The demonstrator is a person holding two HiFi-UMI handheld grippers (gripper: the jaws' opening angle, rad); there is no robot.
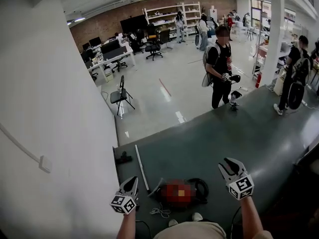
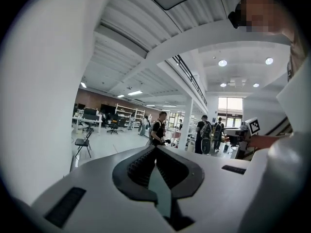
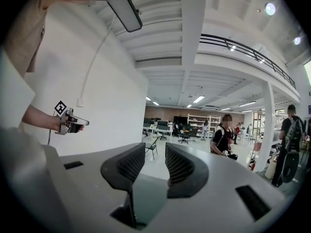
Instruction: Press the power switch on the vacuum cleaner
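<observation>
Head view, left claw [image 1: 133, 179] closed, right claw [image 1: 227, 163] wide and empty, vacuum cleaner [image 1: 169, 193] between, open mat [image 1: 224, 133] beyond.

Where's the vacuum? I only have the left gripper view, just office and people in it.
Observer: The head view has the vacuum cleaner on the dark mat, by the person's shoes.
Operator: Right gripper?
Observer: The right gripper is open, with nothing between its jaws.
Operator: Switch visible?
Observer: No. Its body is blurred over; only a black hose loop and a white tube beside it show.
</observation>
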